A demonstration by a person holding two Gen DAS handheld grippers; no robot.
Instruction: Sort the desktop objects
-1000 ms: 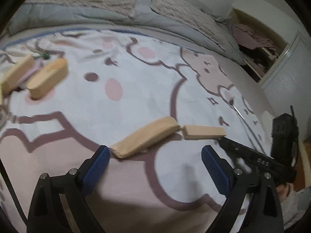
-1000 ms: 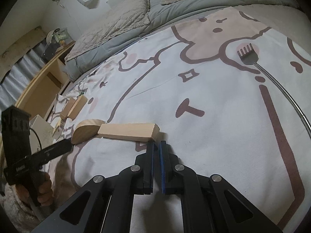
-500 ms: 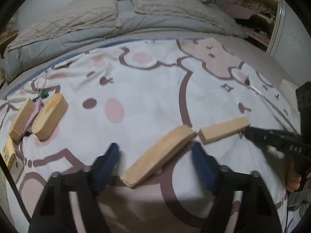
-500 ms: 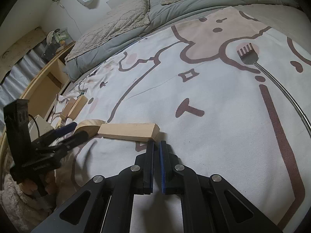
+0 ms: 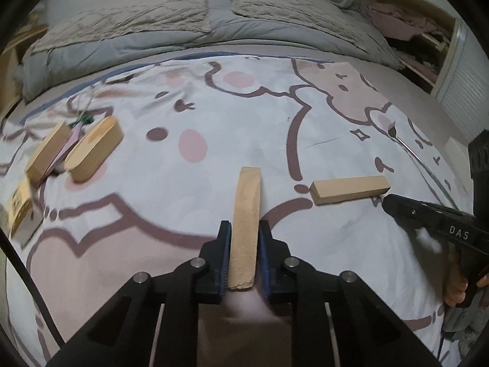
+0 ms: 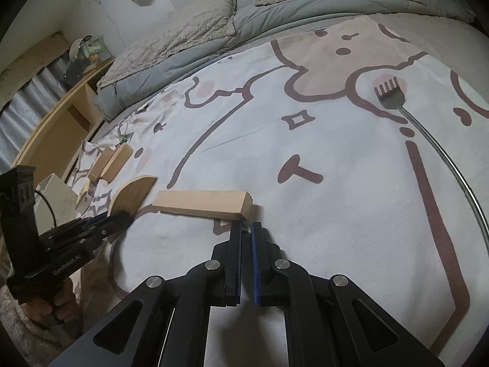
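My left gripper (image 5: 244,227) is shut on a rounded wooden block (image 5: 246,214) and holds it on edge, pointing away from me over the bedspread. In the right wrist view the same block (image 6: 133,194) sticks up from the left gripper (image 6: 117,218). A rectangular wooden block (image 5: 350,189) lies to its right; it also shows in the right wrist view (image 6: 203,203). My right gripper (image 6: 245,227) is shut and empty, its tips just short of that block's near end. Two more wooden blocks (image 5: 93,151) (image 5: 47,153) lie together at far left.
A metal fork (image 6: 389,96) with a long handle lies at the right on the patterned bedspread (image 5: 214,116). A small yellow box (image 5: 20,209) sits at the left edge. A grey quilt and pillows (image 5: 214,21) lie behind. A wooden shelf (image 6: 55,116) stands at left.
My left gripper has closed on the rounded block and turned it up on edge, away from the rectangular block. The right gripper has stayed put.
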